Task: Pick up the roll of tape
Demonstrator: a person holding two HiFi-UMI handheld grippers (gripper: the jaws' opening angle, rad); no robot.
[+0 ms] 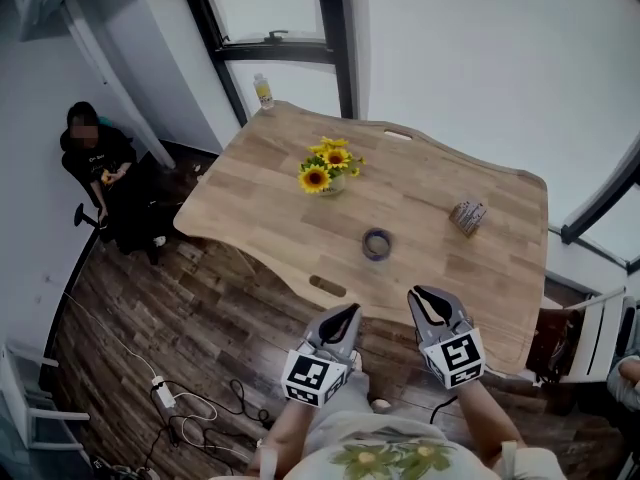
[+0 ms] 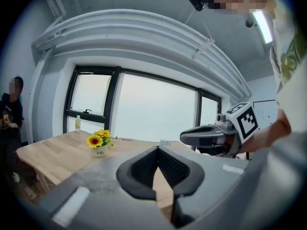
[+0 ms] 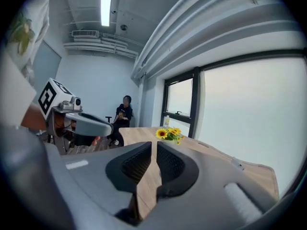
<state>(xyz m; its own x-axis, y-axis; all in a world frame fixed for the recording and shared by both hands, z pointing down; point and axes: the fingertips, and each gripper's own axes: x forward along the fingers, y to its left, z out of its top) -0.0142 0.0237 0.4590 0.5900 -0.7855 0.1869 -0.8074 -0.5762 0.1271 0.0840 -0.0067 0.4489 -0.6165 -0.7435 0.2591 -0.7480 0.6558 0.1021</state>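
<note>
Nearest, at the front edge of the surface (image 1: pixel 430 183): left gripper (image 1: pixel 345 313) closed tip to tip on nothing; right gripper (image 1: pixel 425 296) parted by a mere slit, likewise empty. Just beyond, ahead of both and touched by neither: roll of tape (image 1: pixel 377 244), flat on bare wood. Farther back, sunflower pot (image 1: pixel 328 171); off to the right, small box (image 1: pixel 468 215). Looks like the approach step, with no grasp yet. Next, probably: widen the right gripper past the roll's wall, reach forward and down, then close.
</note>
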